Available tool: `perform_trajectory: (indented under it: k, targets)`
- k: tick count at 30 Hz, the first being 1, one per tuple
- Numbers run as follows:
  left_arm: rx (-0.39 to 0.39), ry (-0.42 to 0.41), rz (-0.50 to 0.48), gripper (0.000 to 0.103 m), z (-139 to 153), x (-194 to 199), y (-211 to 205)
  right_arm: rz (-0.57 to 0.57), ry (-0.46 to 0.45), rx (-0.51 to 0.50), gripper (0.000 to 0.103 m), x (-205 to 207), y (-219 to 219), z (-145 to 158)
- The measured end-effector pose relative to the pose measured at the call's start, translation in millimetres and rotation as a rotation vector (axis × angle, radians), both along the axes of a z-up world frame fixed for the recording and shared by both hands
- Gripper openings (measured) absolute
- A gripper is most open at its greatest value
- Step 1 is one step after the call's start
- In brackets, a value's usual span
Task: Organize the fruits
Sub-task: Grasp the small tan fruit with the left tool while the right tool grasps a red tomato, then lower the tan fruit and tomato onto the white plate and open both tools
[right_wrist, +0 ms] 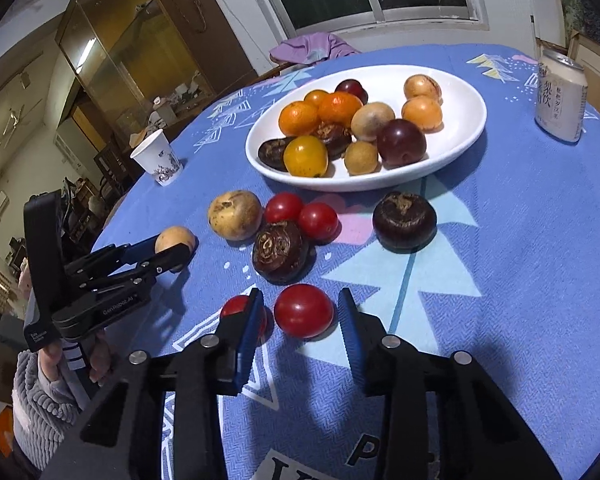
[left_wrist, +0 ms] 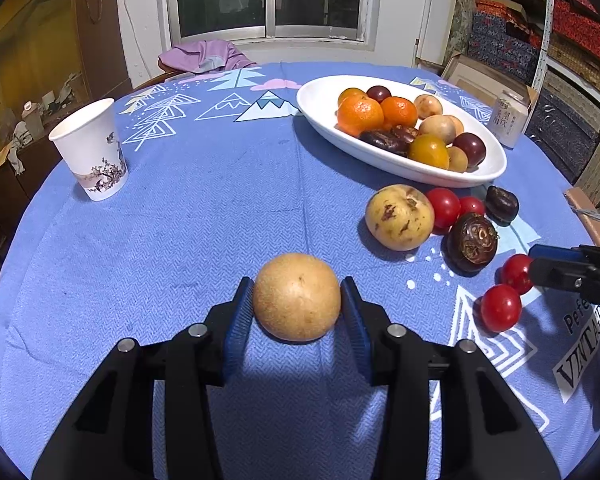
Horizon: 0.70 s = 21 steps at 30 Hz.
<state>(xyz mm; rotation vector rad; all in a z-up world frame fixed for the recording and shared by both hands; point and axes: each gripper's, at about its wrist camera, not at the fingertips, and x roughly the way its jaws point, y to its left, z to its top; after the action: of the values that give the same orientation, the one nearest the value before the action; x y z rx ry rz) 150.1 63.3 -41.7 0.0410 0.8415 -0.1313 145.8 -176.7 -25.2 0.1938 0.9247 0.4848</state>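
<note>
A tan round fruit sits on the blue cloth between the fingers of my left gripper; the pads flank it closely, and contact is unclear. It also shows in the right wrist view. My right gripper is open around a red tomato, with gaps on both sides. A second tomato lies just outside its left finger. A white oval plate holds oranges, plums and other fruits. A yellow spotted fruit, two tomatoes and two dark water chestnuts lie before the plate.
A paper cup stands at the left of the table. A white drink can stands at the right beyond the plate. A purple cloth lies on a chair at the far edge. Shelves of boxes stand to the right.
</note>
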Motion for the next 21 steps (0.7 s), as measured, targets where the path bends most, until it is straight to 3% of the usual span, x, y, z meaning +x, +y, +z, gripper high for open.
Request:
perform_trajectory:
  k: [6, 9, 21]
  targets:
    - [0.004, 0.005, 0.002, 0.044, -0.7, -0.4, 0.4, 0.002, 0.041, -0.004, 0.039, 5.3, 3.2, -10.2]
    - [0.000, 0.006, 0.003, 0.044, -0.8, -0.4, -0.1, 0.008, 0.034, -0.009, 0.034, 4.4, 5.6, -11.2]
    - [0.016, -0.035, -0.013, 0.044, 5.3, -8.2, -8.0, -0.005, 0.003, 0.024, 0.034, 2.7, -2.7, -2.0]
